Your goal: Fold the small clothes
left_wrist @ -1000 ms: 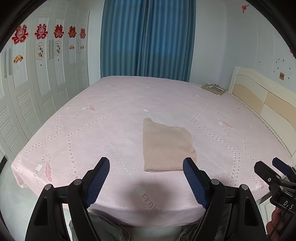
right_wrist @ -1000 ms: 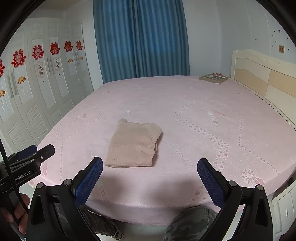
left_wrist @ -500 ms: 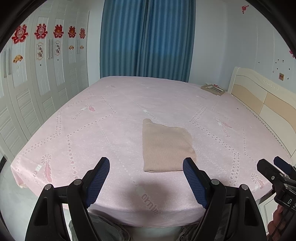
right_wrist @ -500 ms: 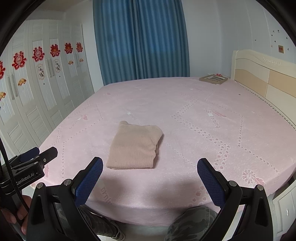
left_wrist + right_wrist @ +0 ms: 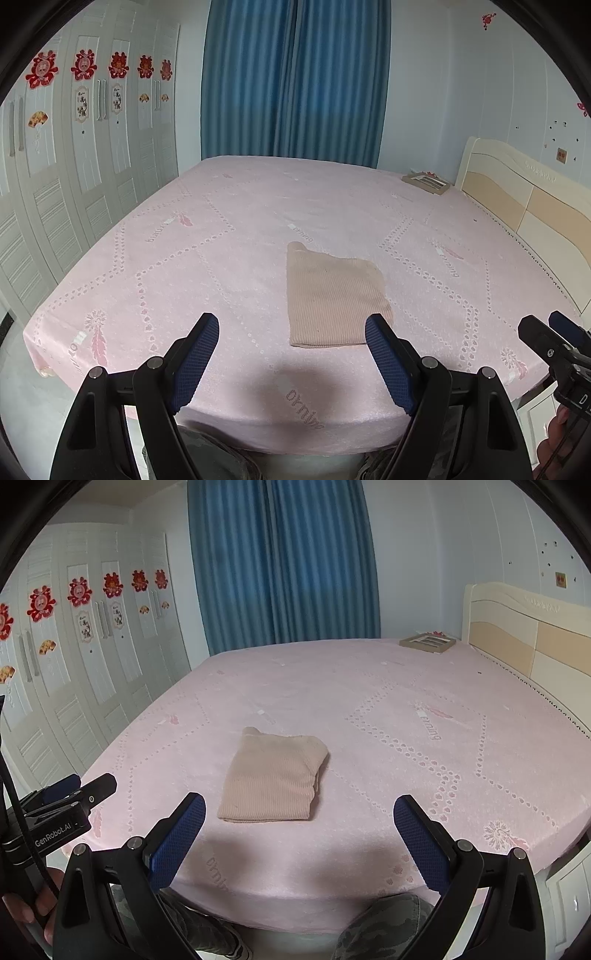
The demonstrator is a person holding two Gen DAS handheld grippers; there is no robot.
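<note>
Pink bed (image 5: 155,280): beige knit garment (image 5: 332,295) lies folded, apparently finished; left hand-held gripper (image 5: 291,365) and right hand-held gripper (image 5: 299,834) hover wide open, empty.

Both wrist views from the bed's (image 5: 229,236) near edge, angled down, facing the far curtain (image 5: 295,81), left view nearer the left side, both sharing the beige cloth (image 5: 273,775) mid-bed

My left hand-held gripper (image 5: 79,794) carries a white "GenRobot.AI" label; the pink bedsheet's (image 5: 369,686) woven words stay unreadable.
</note>
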